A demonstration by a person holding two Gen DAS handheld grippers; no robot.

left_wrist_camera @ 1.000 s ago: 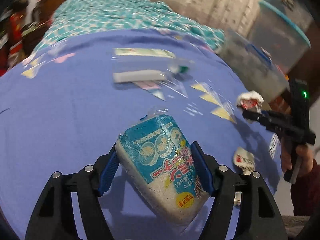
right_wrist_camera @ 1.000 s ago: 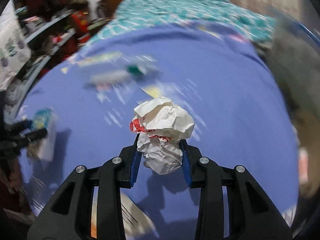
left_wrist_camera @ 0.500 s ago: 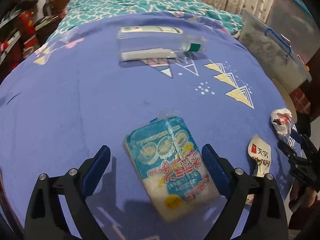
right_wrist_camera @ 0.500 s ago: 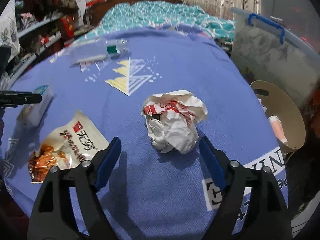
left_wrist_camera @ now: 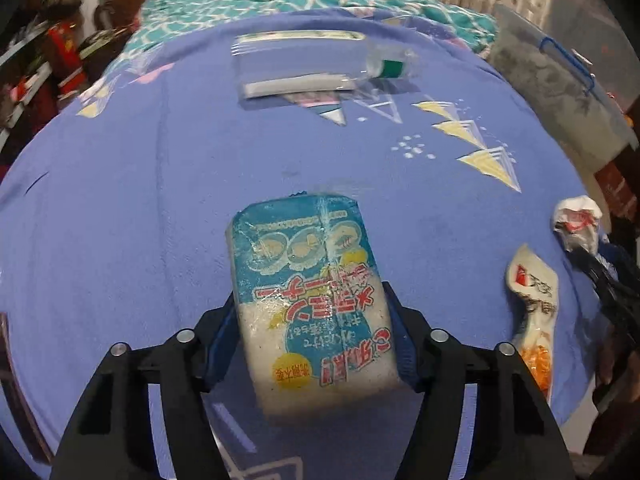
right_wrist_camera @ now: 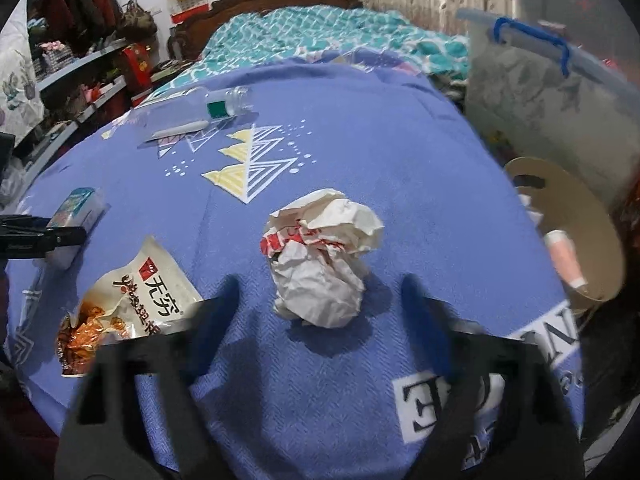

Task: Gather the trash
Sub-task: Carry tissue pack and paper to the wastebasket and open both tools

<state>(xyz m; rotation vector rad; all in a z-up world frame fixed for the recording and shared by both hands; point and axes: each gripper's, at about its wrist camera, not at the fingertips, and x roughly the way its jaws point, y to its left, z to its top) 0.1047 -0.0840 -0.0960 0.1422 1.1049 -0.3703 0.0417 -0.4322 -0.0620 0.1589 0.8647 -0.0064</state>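
A blue-and-white sponge packet (left_wrist_camera: 308, 292) lies on the blue bed cover (left_wrist_camera: 140, 200). My left gripper (left_wrist_camera: 310, 332) is closing on the packet, and both blue pads touch its sides. A crumpled white-and-red paper ball (right_wrist_camera: 324, 256) rests on the cover between the fingers of my right gripper (right_wrist_camera: 318, 300). Those fingers are motion-blurred, closing, and still clear of the ball. An opened snack bag (right_wrist_camera: 132, 296) lies to the ball's left. Farther back lies a clear bottle with a green label (right_wrist_camera: 200, 116).
A round cardboard bin (right_wrist_camera: 560, 200) holding a few items stands off the bed's right edge. Behind the bin is a large translucent storage box (right_wrist_camera: 540, 80). Teal bedding and a wooden headboard lie beyond the cover. Cluttered shelves line the left side.
Both grippers held their items, then opened wide and left them on the cover. Now the left jaws have closed back onto the packet. The right fingers blur around the ball.
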